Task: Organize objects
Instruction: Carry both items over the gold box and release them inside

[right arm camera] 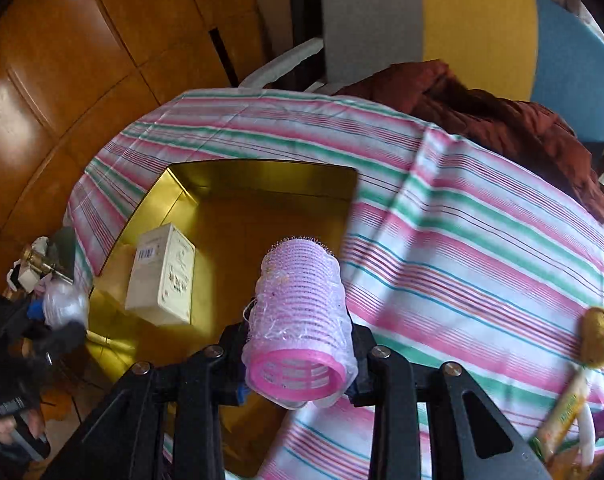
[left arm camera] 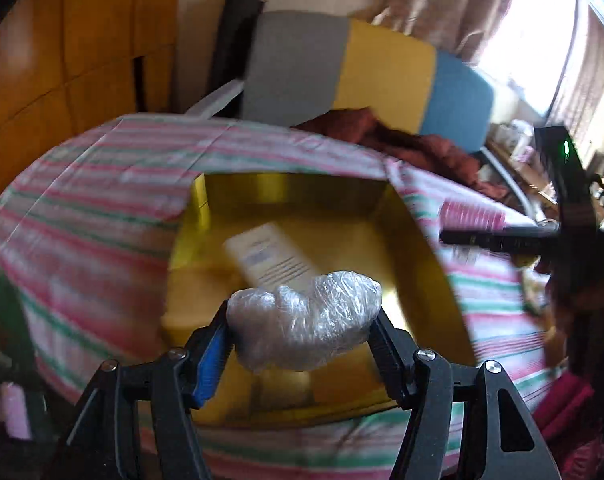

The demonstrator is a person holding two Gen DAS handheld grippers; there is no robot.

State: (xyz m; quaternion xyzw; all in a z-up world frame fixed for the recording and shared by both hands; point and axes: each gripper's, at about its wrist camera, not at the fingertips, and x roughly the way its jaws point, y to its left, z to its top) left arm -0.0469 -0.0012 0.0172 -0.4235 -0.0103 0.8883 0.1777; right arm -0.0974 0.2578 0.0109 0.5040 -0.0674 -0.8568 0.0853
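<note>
Carrying: two items held over a gold open-topped box [right arm camera: 258, 184] on a pink, green and white striped tablecloth [right arm camera: 481, 240].
Left gripper [left arm camera: 302, 320]: jaws pinching a lumpy bundle wrapped in clear plastic film [left arm camera: 305, 318], hanging above the box's near half.
Right gripper [right arm camera: 302, 344]: jaws clamped on a pink mesh hair roller [right arm camera: 298, 316], poised over the box's right edge.
Inside box: a cream rectangular carton [right arm camera: 164, 276] lies flat on the floor.
Advice: probably best to bring the roller fully inside the rim, lower both loads into bare floor beside the carton, then release.
Beyond: rust-red cloth [right arm camera: 501, 120] over a grey, yellow and blue chair back [right arm camera: 477, 28].
</note>
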